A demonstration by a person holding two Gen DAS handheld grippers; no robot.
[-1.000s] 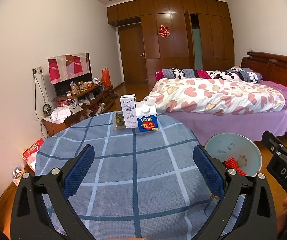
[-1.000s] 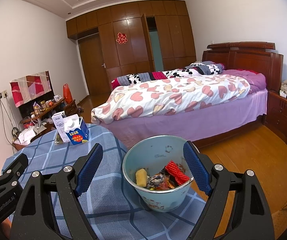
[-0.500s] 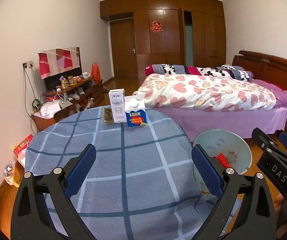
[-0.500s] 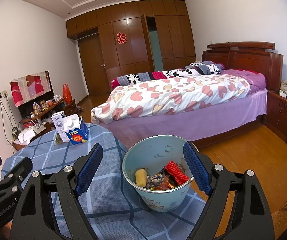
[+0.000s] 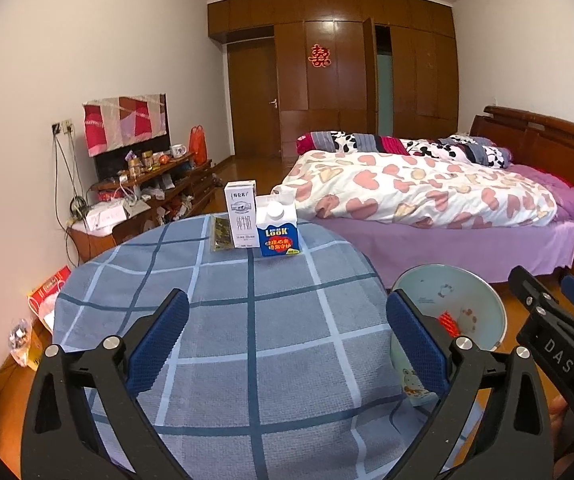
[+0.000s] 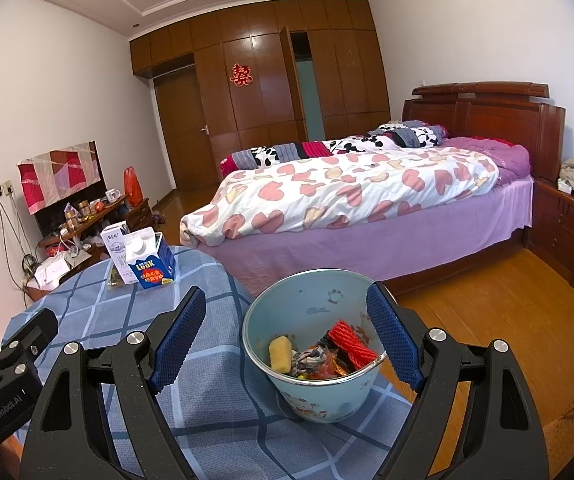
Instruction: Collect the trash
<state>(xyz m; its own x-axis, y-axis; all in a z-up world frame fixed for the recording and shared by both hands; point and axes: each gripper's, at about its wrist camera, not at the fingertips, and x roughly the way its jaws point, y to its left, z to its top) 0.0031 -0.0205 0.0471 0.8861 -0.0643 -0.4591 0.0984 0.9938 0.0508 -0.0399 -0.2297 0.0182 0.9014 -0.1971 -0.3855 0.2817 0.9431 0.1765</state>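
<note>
A pale blue trash bucket (image 6: 319, 392) stands at the table's near right edge, holding a red rope coil (image 6: 349, 338), a yellow piece and wrappers. It also shows in the left wrist view (image 5: 483, 312). My right gripper (image 6: 287, 340) is open, its pads either side of the bucket's rim, not touching. My left gripper (image 5: 287, 344) is open and empty over the blue checked tablecloth (image 5: 247, 320). At the table's far edge stand a white milk carton (image 5: 241, 216) and a blue "LOOK" carton (image 5: 278, 234), with a dark flat wrapper (image 5: 220, 234) lying to their left.
A bed (image 6: 367, 196) with a heart-print quilt stands beyond the table. A cluttered TV stand (image 5: 147, 184) lines the left wall. A nightstand (image 6: 563, 224) is at the far right. Bags (image 5: 43, 300) lie on the wooden floor left of the table.
My left gripper has pulled back and tilted up a little, so the cartons look smaller and more of the bucket shows. The right gripper and bucket have not moved.
</note>
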